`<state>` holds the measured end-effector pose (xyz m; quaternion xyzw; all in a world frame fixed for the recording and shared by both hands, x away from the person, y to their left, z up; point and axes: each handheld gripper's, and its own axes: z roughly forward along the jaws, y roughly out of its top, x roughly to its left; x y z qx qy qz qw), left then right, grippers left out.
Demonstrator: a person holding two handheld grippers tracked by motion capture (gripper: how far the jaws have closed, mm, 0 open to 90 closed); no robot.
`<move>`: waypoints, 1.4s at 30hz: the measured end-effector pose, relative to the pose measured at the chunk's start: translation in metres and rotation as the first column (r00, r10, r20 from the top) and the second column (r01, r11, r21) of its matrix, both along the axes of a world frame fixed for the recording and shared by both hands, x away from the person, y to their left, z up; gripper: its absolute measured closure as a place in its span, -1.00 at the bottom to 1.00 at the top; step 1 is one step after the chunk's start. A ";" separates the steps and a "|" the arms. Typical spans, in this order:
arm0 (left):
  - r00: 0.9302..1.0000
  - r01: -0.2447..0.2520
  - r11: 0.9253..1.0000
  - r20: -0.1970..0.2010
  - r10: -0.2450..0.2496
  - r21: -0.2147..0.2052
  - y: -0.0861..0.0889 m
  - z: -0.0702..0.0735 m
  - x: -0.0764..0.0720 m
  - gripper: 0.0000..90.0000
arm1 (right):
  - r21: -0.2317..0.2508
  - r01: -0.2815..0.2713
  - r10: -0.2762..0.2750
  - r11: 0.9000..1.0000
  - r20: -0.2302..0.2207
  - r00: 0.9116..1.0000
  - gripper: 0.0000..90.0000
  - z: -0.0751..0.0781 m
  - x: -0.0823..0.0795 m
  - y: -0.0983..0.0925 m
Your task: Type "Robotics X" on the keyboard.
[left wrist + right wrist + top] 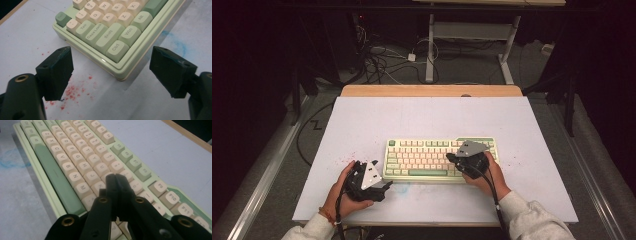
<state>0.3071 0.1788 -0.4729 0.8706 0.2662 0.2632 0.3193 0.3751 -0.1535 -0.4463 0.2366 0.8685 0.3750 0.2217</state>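
Note:
A pale green keyboard (439,159) with cream and green keys lies on the white table top. My left gripper (384,188) rests just off its near left corner, jaws open and empty; in the left gripper view the corner with the Ctrl key (117,48) sits between and beyond the two pads (58,71). My right gripper (453,158) hovers over the keyboard's right half. Its jaws are shut with nothing between them, and their tips (115,178) sit just above the cream keys around K (99,186). Whether they touch a key I cannot tell.
The white board (362,125) covers a wooden table. Red specks (72,91) and a faint blue smear (175,42) mark the surface near the keyboard's left end. Cables and a desk frame (430,50) lie on the floor beyond the far edge.

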 end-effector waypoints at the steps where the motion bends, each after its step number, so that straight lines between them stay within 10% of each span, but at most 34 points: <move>1: 1.000 0.000 1.000 -0.002 0.000 0.000 0.000 0.000 0.000 -0.60 | -0.004 0.000 0.000 1.000 -0.006 1.000 1.00 -0.001 0.002 0.003; 30: 1.000 0.013 1.000 -0.013 -0.012 0.024 -0.001 -0.003 0.000 -0.60 | -0.114 0.014 -0.019 0.993 -0.039 0.999 1.00 -0.009 0.024 0.031; 42: 1.000 0.015 0.999 -0.014 -0.015 0.030 -0.003 -0.003 -0.001 -0.60 | -0.032 0.015 -0.015 0.999 -0.007 1.000 0.89 0.003 0.018 0.021</move>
